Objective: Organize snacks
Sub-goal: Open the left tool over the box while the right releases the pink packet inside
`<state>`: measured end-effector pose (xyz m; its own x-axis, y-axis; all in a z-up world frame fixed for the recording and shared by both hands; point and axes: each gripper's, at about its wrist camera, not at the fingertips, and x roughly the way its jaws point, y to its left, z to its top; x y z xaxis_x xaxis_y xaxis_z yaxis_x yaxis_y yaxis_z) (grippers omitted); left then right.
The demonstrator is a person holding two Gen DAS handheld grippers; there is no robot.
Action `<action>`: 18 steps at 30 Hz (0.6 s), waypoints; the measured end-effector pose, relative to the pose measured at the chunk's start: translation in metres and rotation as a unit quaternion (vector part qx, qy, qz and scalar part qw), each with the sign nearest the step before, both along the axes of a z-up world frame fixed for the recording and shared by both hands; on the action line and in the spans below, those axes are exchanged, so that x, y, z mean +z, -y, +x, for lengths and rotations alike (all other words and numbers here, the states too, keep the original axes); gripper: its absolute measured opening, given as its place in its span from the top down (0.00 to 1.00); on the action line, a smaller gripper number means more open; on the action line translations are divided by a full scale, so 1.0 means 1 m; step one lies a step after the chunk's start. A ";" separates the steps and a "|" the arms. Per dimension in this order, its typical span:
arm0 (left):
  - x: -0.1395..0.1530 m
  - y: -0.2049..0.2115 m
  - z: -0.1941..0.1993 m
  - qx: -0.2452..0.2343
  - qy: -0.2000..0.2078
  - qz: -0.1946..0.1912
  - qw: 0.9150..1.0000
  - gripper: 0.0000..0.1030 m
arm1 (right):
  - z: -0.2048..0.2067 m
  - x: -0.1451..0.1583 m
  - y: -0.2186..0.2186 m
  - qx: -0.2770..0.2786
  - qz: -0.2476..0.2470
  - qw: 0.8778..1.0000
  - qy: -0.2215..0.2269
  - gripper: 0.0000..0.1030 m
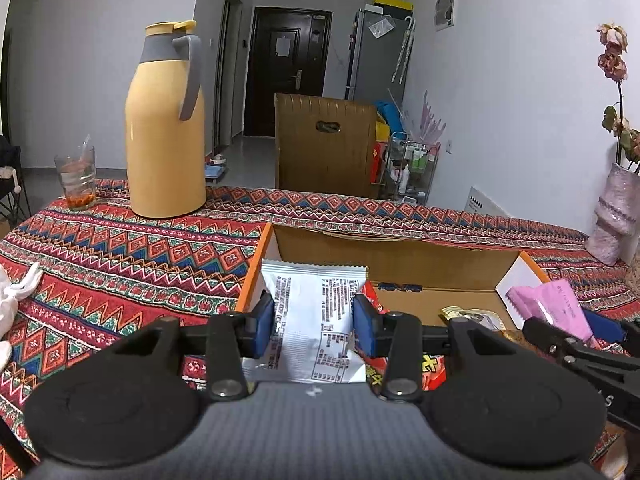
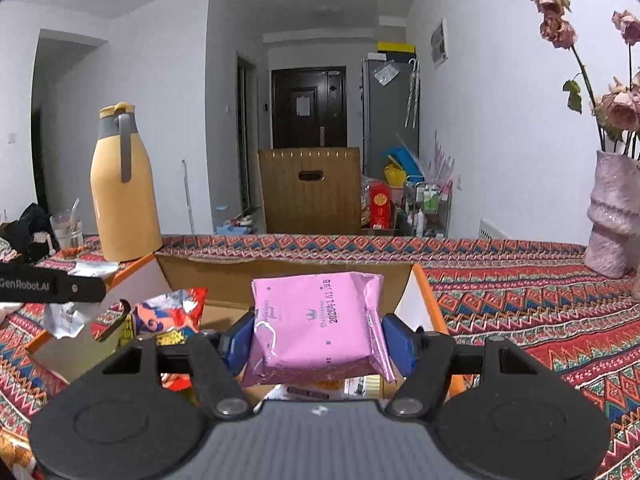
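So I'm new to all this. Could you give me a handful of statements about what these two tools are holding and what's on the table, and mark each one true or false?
1. The left tool grips a silver-white snack packet. True.
2. The right tool is empty. False: it holds a pink packet.
3. Both packets are over an open cardboard box. True.
4. The box holds nothing yet. False: a red snack bag and other packets already lie inside.
5. A yellow thermos jug stands on the patterned tablecloth. True.
6. The drinking glass is right of the jug. False: it is left of it.
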<state>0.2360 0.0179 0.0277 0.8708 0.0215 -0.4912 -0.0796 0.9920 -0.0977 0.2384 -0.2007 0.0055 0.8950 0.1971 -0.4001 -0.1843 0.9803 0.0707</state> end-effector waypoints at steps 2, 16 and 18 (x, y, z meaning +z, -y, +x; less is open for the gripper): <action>0.000 0.000 -0.002 0.002 0.003 0.002 1.000 0.48 | -0.001 0.000 0.001 0.000 0.001 1.000 -0.002 0.30; 0.013 -0.003 -0.023 0.027 0.040 -0.004 0.999 0.00 | -0.020 0.011 0.012 -0.016 0.031 0.999 0.028 0.00; 0.012 -0.002 -0.023 0.028 0.038 -0.003 0.999 0.00 | -0.021 0.012 0.013 -0.017 0.032 0.999 0.029 0.00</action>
<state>0.2132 0.0198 0.0396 0.9030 0.0680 -0.4243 -0.1263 0.9858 -0.1106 0.2178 -0.2134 0.0170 0.9228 0.1895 -0.3353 -0.1565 0.9800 0.1231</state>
